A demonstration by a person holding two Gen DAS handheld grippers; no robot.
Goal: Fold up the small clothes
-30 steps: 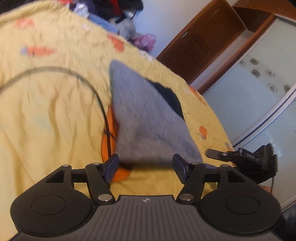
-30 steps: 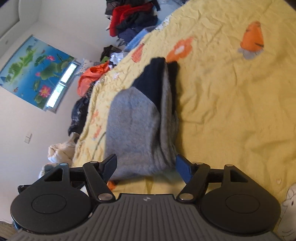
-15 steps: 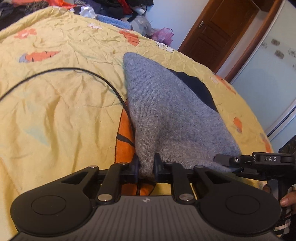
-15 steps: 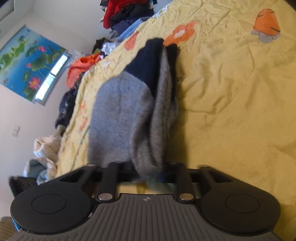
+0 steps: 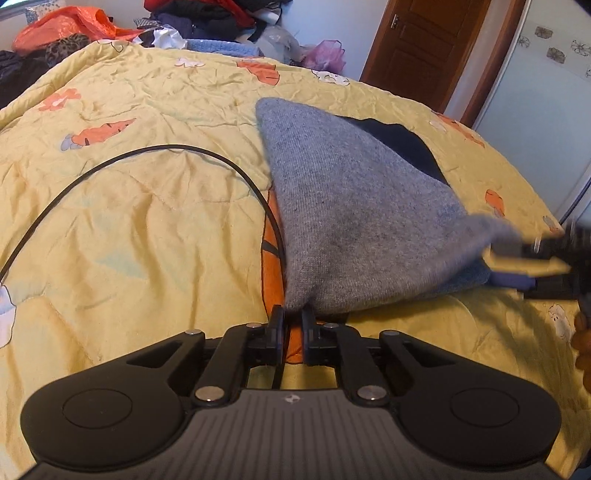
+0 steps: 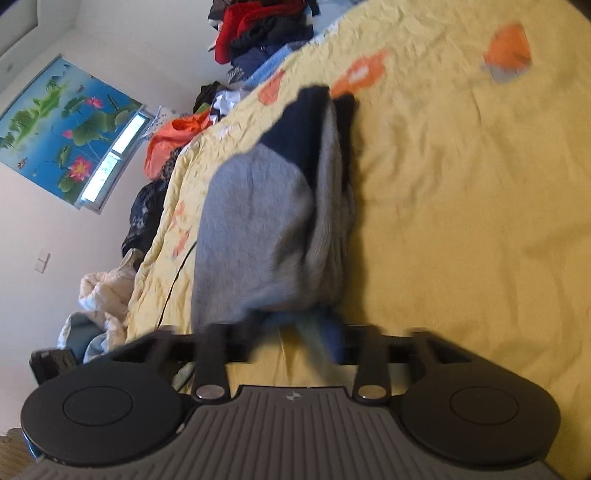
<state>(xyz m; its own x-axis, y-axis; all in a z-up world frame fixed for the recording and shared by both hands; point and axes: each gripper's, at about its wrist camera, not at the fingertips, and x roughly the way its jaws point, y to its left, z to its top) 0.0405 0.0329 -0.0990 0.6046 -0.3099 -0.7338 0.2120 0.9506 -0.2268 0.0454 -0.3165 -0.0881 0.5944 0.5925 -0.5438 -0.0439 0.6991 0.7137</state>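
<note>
Grey knitted garment with navy panel [image 5: 354, 221] on the yellow carrot-print quilt [image 5: 147, 229], near corners raised. Left gripper [image 5: 293, 321] jaws pinch one corner; right gripper [image 6: 295, 332] jaws, blurred, apparently pinch the other. The fold appears only begun.

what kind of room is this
Most likely a bedroom at home: the grey garment lies on a bed's yellow quilt printed with cartoons, loose clothes are heaped beyond it, and a wooden door stands in the far wall.
</note>
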